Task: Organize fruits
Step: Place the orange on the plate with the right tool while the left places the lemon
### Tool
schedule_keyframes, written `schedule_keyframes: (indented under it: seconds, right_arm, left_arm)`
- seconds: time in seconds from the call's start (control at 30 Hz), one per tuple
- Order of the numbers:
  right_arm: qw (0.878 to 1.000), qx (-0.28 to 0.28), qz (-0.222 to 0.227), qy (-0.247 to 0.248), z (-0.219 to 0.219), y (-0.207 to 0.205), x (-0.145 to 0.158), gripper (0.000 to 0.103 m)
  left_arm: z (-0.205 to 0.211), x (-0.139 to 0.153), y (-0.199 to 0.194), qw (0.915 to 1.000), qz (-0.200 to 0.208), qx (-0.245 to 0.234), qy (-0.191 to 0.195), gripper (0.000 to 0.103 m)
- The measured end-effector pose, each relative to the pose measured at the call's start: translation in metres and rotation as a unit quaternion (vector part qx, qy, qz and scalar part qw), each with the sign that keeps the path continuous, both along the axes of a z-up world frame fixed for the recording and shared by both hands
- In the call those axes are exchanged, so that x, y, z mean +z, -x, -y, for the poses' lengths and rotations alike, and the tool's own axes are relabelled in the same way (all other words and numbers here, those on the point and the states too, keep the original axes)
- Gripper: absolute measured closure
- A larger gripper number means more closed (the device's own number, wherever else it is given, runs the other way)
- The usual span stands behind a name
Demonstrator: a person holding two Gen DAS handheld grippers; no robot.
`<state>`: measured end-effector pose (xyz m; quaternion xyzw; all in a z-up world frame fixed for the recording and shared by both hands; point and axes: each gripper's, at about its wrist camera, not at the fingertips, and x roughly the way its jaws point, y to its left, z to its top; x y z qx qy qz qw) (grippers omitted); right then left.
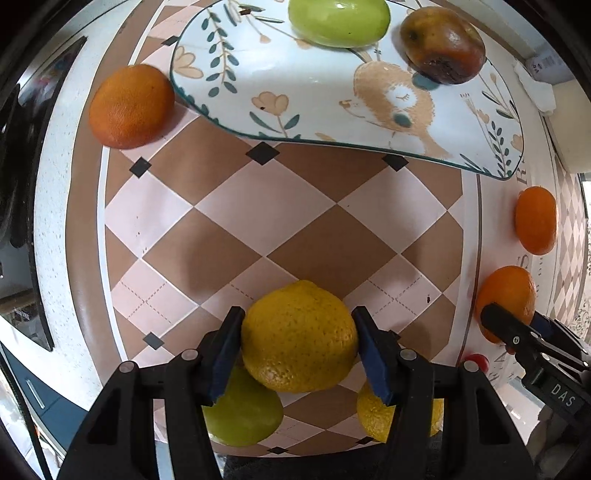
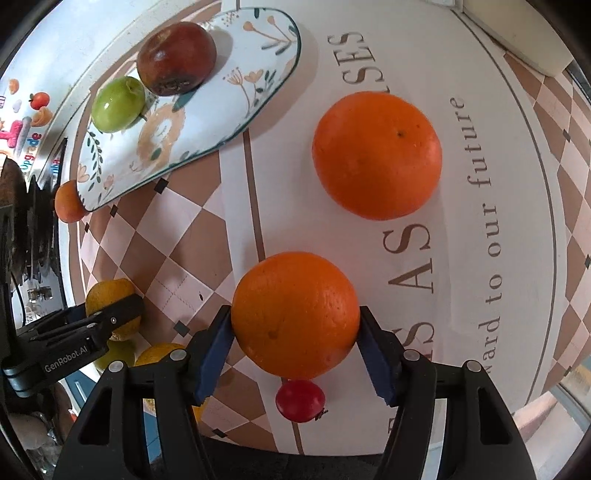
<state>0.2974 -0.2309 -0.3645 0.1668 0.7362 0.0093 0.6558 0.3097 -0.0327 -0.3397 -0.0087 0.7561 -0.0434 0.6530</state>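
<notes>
— Fruit everywhere! What do you see from the left wrist?

— The left gripper squeezes a yellow lemon between its two blue pads. The lemon sits low and near, over the checkered mat. Under it hide a green apple on the left and another yellow fruit on the right.

— And far away?

— A flowery plate with a big green apple and a brown spotty fruit on it. One orange sits just beside the plate's left edge. On the right side are two more, a far orange and a held orange with the right gripper closed around it.

— Now the right wrist?

— The right gripper pinches the held orange tight between its pads. A little red fruit lies just under it, near us. A bigger orange rests farther off on the white part with letters. The plate is far left, with the green apple touching the brown spotty fruit. At the left, the left gripper holds the lemon.
</notes>
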Motion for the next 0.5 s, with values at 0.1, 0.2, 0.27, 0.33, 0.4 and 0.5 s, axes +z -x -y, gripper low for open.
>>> schedule_keyframes:
  seconds: [0.1, 0.2, 0.27, 0.33, 0.4, 0.5]
  right_arm:
    - [1.000, -0.005, 0.017, -0.007, 0.004, -0.002, 0.009, 0.036]
    - [0.999, -0.004, 0.037, -0.015, 0.002, -0.009, 0.027, 0.036]
    - [0.998, -0.002, 0.054, -0.022, -0.002, -0.019, 0.041, 0.036]
    - [0.997, 0.001, 0.071, -0.027, -0.006, -0.031, 0.054, 0.036]
    - [0.996, 0.004, 0.082, -0.038, -0.014, -0.053, 0.063, 0.036]
    - [0.995, 0.014, 0.094, -0.033, -0.032, -0.083, 0.066, 0.036]
  left_arm:
    - [-0.015, 0.003, 0.004, 1.0000, 0.003, 0.007, 0.006, 0.047]
    - [-0.024, 0.022, 0.002, 0.9995, 0.015, 0.015, 0.024, 0.047]
    - [-0.026, 0.041, -0.002, 0.9986, 0.029, 0.019, 0.039, 0.047]
    - [-0.028, 0.061, -0.011, 0.9974, 0.045, 0.023, 0.051, 0.047]
    - [-0.029, 0.079, -0.027, 0.9958, 0.061, 0.026, 0.062, 0.047]
    - [-0.028, 0.084, -0.062, 0.9949, 0.077, 0.031, 0.058, 0.047]
